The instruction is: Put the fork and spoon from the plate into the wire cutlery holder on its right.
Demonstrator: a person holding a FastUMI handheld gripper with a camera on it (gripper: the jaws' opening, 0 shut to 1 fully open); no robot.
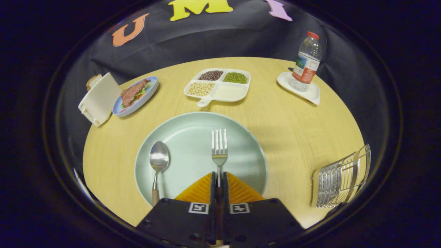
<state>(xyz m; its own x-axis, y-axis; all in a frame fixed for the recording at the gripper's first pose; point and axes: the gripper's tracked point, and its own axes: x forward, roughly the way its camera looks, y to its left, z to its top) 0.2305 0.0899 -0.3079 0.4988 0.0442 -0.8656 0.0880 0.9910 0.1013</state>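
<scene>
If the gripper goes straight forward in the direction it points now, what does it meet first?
The gripper, shut on the fork, would probably first reach the pale green plate's far rim, then the divided tray; depth is unclear.

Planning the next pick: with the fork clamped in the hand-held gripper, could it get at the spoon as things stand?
Probably not yet: the hand-held gripper is shut on the fork. The spoon lies uncovered beside it.

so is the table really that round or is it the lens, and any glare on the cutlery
In the gripper view the fisheye bends the table edge and the wire cutlery holder; focus is sharp; the spoon bowl carries a bright highlight, the fork a milder sheen; the plate shows a soft shadow band right of the fork; the tongs are shut on the fork's handle.
</scene>
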